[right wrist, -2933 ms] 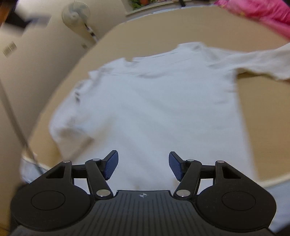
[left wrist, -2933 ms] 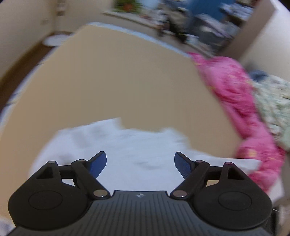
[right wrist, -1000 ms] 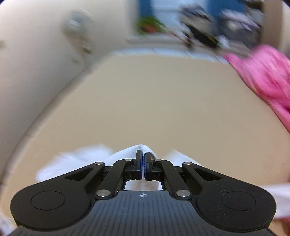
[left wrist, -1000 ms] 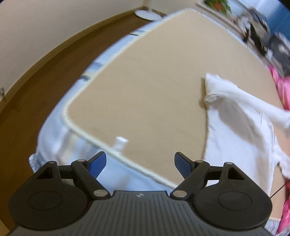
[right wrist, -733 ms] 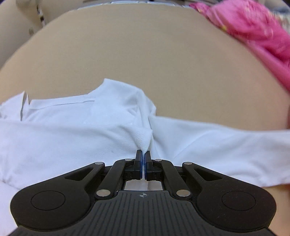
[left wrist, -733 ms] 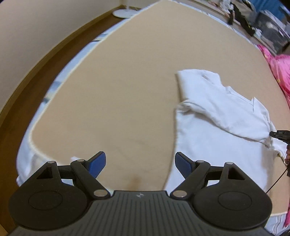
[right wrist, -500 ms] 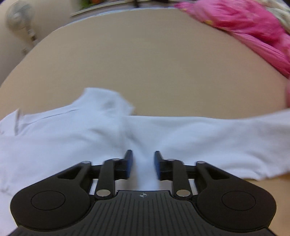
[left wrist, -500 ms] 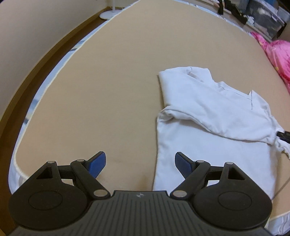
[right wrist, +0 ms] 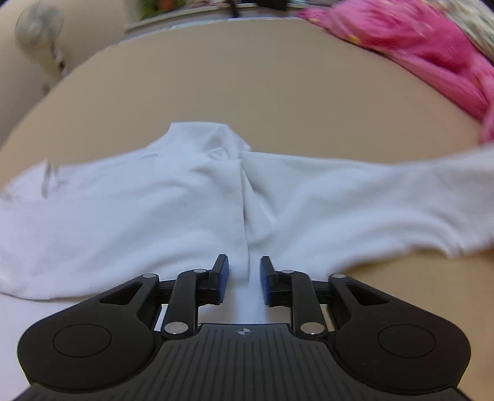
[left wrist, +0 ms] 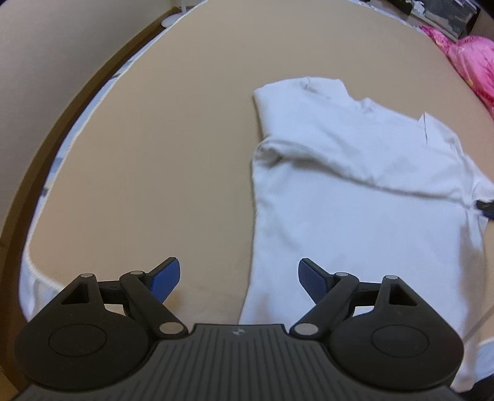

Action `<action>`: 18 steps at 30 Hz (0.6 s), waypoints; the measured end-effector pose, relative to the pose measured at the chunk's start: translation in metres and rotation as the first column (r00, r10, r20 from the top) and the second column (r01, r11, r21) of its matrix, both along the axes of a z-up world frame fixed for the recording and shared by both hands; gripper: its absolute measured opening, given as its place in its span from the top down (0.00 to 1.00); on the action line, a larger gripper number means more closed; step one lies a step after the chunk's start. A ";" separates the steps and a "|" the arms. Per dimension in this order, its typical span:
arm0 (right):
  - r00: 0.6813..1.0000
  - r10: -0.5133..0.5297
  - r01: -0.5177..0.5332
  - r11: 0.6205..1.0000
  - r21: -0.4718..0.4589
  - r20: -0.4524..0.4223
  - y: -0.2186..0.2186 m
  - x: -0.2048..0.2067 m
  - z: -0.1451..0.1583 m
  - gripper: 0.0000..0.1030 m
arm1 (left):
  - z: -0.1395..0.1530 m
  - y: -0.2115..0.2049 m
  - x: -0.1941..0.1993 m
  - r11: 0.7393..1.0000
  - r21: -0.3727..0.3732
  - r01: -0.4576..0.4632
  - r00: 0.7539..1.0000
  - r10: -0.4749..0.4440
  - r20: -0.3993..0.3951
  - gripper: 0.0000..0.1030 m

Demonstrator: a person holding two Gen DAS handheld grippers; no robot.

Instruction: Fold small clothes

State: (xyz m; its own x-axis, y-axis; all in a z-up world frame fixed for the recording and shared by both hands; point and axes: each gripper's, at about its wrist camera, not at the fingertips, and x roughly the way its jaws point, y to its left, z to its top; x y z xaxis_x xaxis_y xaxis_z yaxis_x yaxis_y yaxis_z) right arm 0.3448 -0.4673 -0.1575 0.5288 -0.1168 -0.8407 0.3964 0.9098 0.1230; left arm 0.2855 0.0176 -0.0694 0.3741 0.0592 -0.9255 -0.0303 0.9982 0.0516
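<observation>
A white long-sleeved shirt (left wrist: 355,191) lies flat on the tan bed cover (left wrist: 154,154), with one sleeve folded across its chest. My left gripper (left wrist: 237,277) is wide open and empty, hovering above the shirt's lower left edge. My right gripper (right wrist: 244,277) is partly open, its blue pads apart, low over the shirt (right wrist: 154,209) where the folded sleeve end meets the other sleeve (right wrist: 370,197), which stretches out to the right. One tip of the right gripper (left wrist: 484,207) shows at the shirt's right edge in the left wrist view.
Pink bedding (right wrist: 426,52) is bunched at the far right of the bed, also in the left wrist view (left wrist: 472,58). The bed's left edge with a white sheet (left wrist: 34,277) drops to a brown floor. A standing fan (right wrist: 40,27) is at the far left.
My right gripper carried the sleeve across the shirt, then opened and let it go. My left gripper swung from the bed's left edge toward the shirt, staying open.
</observation>
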 end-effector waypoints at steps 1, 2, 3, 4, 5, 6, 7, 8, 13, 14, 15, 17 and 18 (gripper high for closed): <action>0.999 -0.008 0.007 1.000 0.029 0.038 0.001 -0.018 0.012 0.64 | 0.000 0.001 -0.008 1.000 0.010 0.001 1.000 -0.001 0.002 0.12; 0.997 -0.012 0.007 0.999 0.053 0.081 0.003 -0.040 0.024 0.52 | 0.000 0.003 -0.015 1.000 0.014 -0.004 1.000 0.004 0.002 0.11; 0.994 -0.012 0.005 0.998 0.060 0.112 0.007 -0.064 0.036 0.48 | -0.001 0.004 -0.022 1.000 0.010 -0.013 1.000 0.013 -0.002 0.11; 0.991 -0.010 0.003 0.999 0.049 0.132 0.012 -0.088 0.046 0.46 | -0.001 0.004 -0.028 1.000 0.001 -0.017 1.000 0.017 -0.008 0.11; 0.988 -0.011 0.006 1.000 0.030 0.156 0.017 -0.113 0.056 0.43 | -0.002 0.003 -0.035 1.000 -0.006 -0.018 1.000 0.018 -0.015 0.11; 0.984 -0.019 0.017 1.000 0.010 0.177 0.024 -0.140 0.066 0.42 | -0.001 0.002 -0.040 1.000 -0.008 -0.018 1.000 0.018 -0.024 0.11; 0.980 -0.027 0.028 1.000 -0.003 0.200 0.029 -0.164 0.075 0.39 | 0.000 -0.001 -0.046 1.000 -0.013 -0.019 0.999 0.018 -0.033 0.11; 0.972 -0.038 0.042 0.999 -0.009 0.231 0.036 -0.191 0.084 0.35 | 0.003 -0.005 -0.052 1.000 -0.023 -0.012 0.999 0.012 -0.032 0.11; 0.948 -0.060 0.078 0.996 -0.046 0.313 0.055 -0.282 0.111 0.29 | 0.024 -0.025 -0.086 0.998 -0.052 0.026 1.000 -0.025 0.013 0.11; 0.947 -0.055 0.078 0.995 -0.059 0.315 0.057 -0.291 0.112 0.28 | 0.028 -0.030 -0.094 0.998 -0.050 0.045 0.999 -0.044 0.016 0.11; 0.948 -0.046 0.071 0.995 -0.071 0.316 0.059 -0.299 0.113 0.29 | 0.031 -0.035 -0.100 0.997 -0.046 0.058 0.998 -0.057 0.020 0.11; 0.944 -0.038 0.067 0.995 -0.076 0.327 0.061 -0.311 0.116 0.28 | 0.039 -0.043 -0.114 0.996 -0.030 0.081 0.996 -0.079 0.041 0.11; 0.941 -0.041 0.068 0.995 -0.067 0.337 0.062 -0.316 0.116 0.28 | 0.043 -0.047 -0.120 0.996 -0.021 0.088 0.995 -0.086 0.051 0.11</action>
